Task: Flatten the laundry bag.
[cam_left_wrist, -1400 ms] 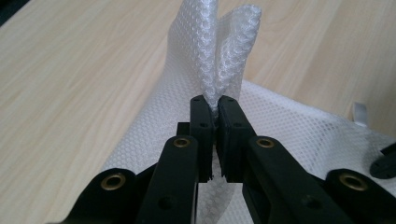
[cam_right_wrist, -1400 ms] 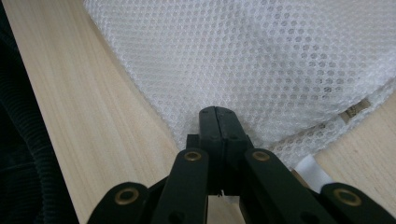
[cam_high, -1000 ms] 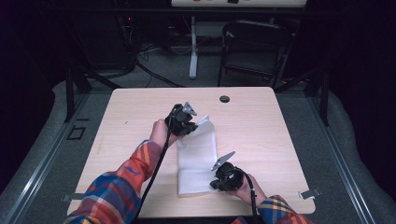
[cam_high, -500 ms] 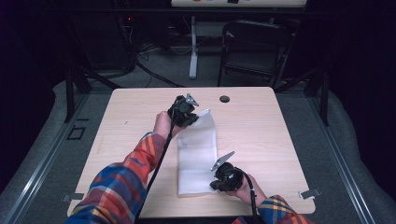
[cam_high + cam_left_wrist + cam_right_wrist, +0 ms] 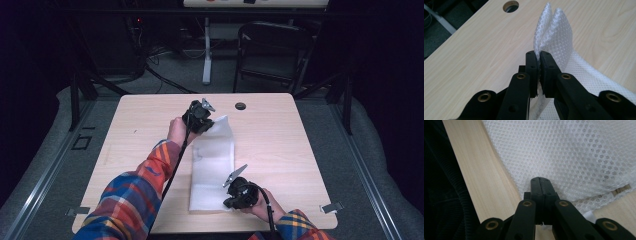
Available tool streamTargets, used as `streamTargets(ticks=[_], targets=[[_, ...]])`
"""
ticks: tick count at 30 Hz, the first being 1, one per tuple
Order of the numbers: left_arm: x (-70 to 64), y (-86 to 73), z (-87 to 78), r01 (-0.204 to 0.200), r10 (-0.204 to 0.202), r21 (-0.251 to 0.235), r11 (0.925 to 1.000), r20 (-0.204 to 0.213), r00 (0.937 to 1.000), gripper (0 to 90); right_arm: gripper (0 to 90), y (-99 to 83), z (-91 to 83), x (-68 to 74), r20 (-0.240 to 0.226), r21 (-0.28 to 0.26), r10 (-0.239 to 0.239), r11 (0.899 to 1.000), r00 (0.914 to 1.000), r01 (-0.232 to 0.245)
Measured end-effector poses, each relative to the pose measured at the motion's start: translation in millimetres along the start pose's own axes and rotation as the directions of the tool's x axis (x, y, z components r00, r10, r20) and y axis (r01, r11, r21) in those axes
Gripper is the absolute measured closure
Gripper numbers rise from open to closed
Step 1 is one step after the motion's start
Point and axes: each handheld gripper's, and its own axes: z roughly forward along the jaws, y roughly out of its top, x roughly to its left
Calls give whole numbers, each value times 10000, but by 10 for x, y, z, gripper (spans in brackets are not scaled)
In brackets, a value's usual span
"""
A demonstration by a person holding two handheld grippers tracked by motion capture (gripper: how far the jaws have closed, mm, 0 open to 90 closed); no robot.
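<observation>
A white mesh cloth (image 5: 214,160) lies lengthwise down the middle of the wooden table (image 5: 280,145). My left gripper (image 5: 207,122) is shut on the cloth's far corner, which is raised off the table. In the left gripper view the jaws (image 5: 538,53) pinch a doubled fold of the mesh (image 5: 556,32) that stands up past the tips. My right gripper (image 5: 228,201) is shut on the near right corner of the cloth, low at the table. In the right gripper view the closed jaws (image 5: 540,179) bite the edge of the mesh (image 5: 564,150).
A round cable hole (image 5: 240,105) sits in the tabletop beyond the cloth, also seen ahead of the left gripper (image 5: 510,5). A dark chair (image 5: 272,50) stands behind the table. The table's front edge runs close to the right gripper.
My left gripper has moved farther up the table with the cloth's corner, drawing the cloth out longer. The right gripper has stayed where it was.
</observation>
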Motion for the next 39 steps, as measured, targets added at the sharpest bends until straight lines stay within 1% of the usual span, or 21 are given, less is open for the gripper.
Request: streamTargets(ticks=[1, 3, 5, 6, 8, 10, 15, 19, 20, 23, 25, 27, 28, 30, 31, 32, 33, 35, 37, 38, 39], targets=[[7, 6, 19, 67, -68, -66, 10000, -65, 10000, 855, 900, -9, 12, 3, -42, -84, 39, 10000, 10000, -39], [11, 9, 31, 128, -129, -76, 9999, -74, 9999, 854, 900, 6, -9, 3, -14, 236, -101, 9997, 9999, 102], [23, 12, 66, 184, -186, -126, 9998, -172, 9997, 853, 900, 12, -16, 2, -1, 365, -183, 9992, 9998, 183], [26, 13, 83, 246, -247, -111, 9996, -159, 9996, 853, 900, 7, 5, 16, -48, 181, -76, 9998, 10000, 77], [36, 15, 132, 263, -264, -77, 9996, -238, 9994, 852, 900, 18, -10, 18, 29, 398, -245, 9989, 9997, 243], [36, 16, 153, 294, -295, -68, 9995, -264, 9992, 852, 900, 12, 5, 23, -93, 246, -178, 9995, 9998, 180], [53, 29, 236, 405, -404, 8, 9992, -377, 9985, 847, 900, 19, -3, 26, -86, 418, -206, 9989, 9998, 209], [80, 43, 289, 533, -532, 10, 9986, -478, 9974, 830, 900, 22, 12, 50, -244, 167, 96, 9998, 9997, -91], [95, 45, 314, 625, -630, -105, 9980, -595, 9962, 813, 900, 37, -22, 37, 66, 479, -294, 9984, 9995, 291], [127, 54, 339, 893, -912, -287, 9956, -753, 9930, 730, 900, 36, -31, 34, 82, 346, -160, 9993, 9998, 157], [137, 58, 346, 1001, -1025, -324, 9944, -837, 9912, 639, 900, 37, -42, 33, 95, 288, -127, 9995, 9999, 124], [151, 75, 355, 1176, -1198, -266, 9927, -1087, 9868, 483, 900, 40, -59, 37, 78, 108, -49, 9999, 10000, 48], [153, 76, 352, 1199, -1217, -244, 9925, -951, 9880, 411, 900, 41, -74, 35, 137, 28, -38, 10000, 9999, 37], [145, 73, 339, 1235, -1243, -151, 9922, -793, 9891, 321, 851, 49, -115, 26, 208, -160, -29, 9999, 9998, 32], [142, 70, 334, 1263, -1268, -121, 9919, -693, 9895, 276, 797, 50, -136, 23, 207, -332, 150, 9993, 9997, -143], [134, 64, 327, 1268, -1273, -110, 9919, -653, 9897, 253, 761, 47, -136, 22, 184, -557, 308, 9980, 9994, -298], [125, 55, 314, 1236, -1238, -73, 9923, -610, 9904, 239, 733, 50, -160, 10, 260, -510, 279, 9983, 9993, -265], [103, 27, 287, 1219, -1222, -85, 9925, -431, 9916, 198, 611, 47, -190, -6, 443, -593, 253, 9980, 9987, -227], [91, 9, 265, 1166, -1166, 2, 9932, -348, 9926, 193, 577, 47, -200, -12, 413, -568, 315, 9980, 9986, -292], [73, -18, 233, 1103, -1102, 42, 9939, -239, 9936, 172, 453, 49, -244, -38, 611, -280, 138, 9995, 9980, -121], [63, -35, 212, 1050, -1049, 26, 9945, -233, 9942, 170, 405, 48, -249, -40, 626, -263, 189, 9995, 9979, -173]])
